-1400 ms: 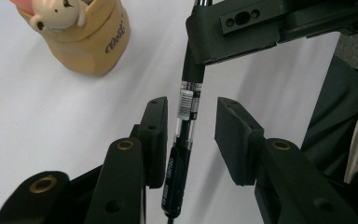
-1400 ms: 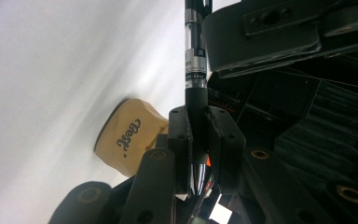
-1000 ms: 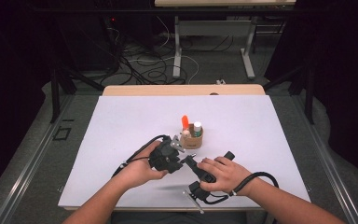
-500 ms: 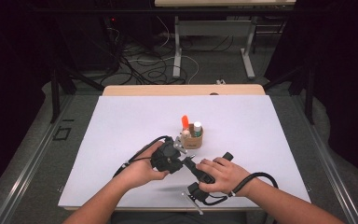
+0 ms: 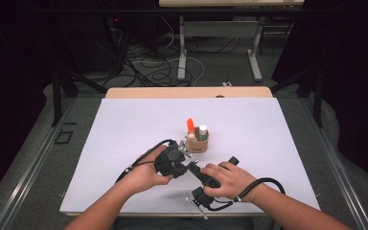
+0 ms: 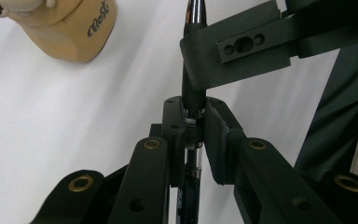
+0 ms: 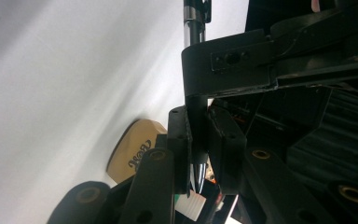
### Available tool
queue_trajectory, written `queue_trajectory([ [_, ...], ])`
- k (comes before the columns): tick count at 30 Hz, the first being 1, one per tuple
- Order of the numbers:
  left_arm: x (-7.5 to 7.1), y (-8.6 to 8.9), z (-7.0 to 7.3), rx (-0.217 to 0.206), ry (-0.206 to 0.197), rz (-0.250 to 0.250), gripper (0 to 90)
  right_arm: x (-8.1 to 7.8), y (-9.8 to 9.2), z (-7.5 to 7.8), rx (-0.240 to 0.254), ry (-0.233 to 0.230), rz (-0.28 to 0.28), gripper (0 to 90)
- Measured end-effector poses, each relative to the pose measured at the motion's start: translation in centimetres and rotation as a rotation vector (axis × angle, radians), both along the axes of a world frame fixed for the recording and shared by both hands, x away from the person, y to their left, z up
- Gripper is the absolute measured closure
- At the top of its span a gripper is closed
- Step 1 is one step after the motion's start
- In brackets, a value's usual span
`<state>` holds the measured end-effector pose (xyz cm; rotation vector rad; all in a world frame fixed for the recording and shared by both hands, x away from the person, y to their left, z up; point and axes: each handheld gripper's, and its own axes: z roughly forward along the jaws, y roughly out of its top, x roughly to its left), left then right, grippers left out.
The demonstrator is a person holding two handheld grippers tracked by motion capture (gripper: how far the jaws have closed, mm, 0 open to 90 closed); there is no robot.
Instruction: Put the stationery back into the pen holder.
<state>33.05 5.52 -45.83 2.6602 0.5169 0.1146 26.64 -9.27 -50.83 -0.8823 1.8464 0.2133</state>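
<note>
A black pen (image 6: 192,154) with a clear barrel and a chrome end is held between both grippers. In the left gripper view my left gripper (image 6: 195,126) is shut on the pen's middle. The right gripper's jaws (image 6: 242,46) clamp the same pen just beyond. In the right gripper view my right gripper (image 7: 198,140) is shut on the pen (image 7: 196,116) near its pointed tip, with the left gripper's jaws (image 7: 233,65) around the barrel farther up. In the high view the left gripper (image 5: 184,163) and the right gripper (image 5: 194,168) meet tip to tip just in front of the tan pen cup (image 5: 197,143).
The tan cup holds an orange marker (image 5: 190,125) and a few other pens, and shows close by as the cup (image 6: 74,32) and the cup (image 7: 135,156). The white table sheet (image 5: 268,129) spreads to all sides. Black cables (image 5: 263,184) trail from both grippers toward the front edge.
</note>
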Motion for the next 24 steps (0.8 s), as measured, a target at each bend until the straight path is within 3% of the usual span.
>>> queue_trajectory([
  [6,0.4,0.3,0.0,-0.037,0.015,0.025,79.3,0.3,-0.1,0.4,0.045,0.046,-0.055,76.1],
  [16,1.1,0.7,-0.1,-0.054,0.021,0.066,79.3,1.0,-0.3,0.8,0.102,0.115,-0.133,64.5],
  [19,1.4,0.9,-0.2,-0.068,0.019,0.088,79.3,1.3,-0.5,1.0,0.161,0.170,-0.159,61.0],
  [24,1.9,1.2,0.0,-0.092,0.019,0.110,79.4,1.7,-0.8,1.3,0.195,0.184,-0.177,58.8],
])
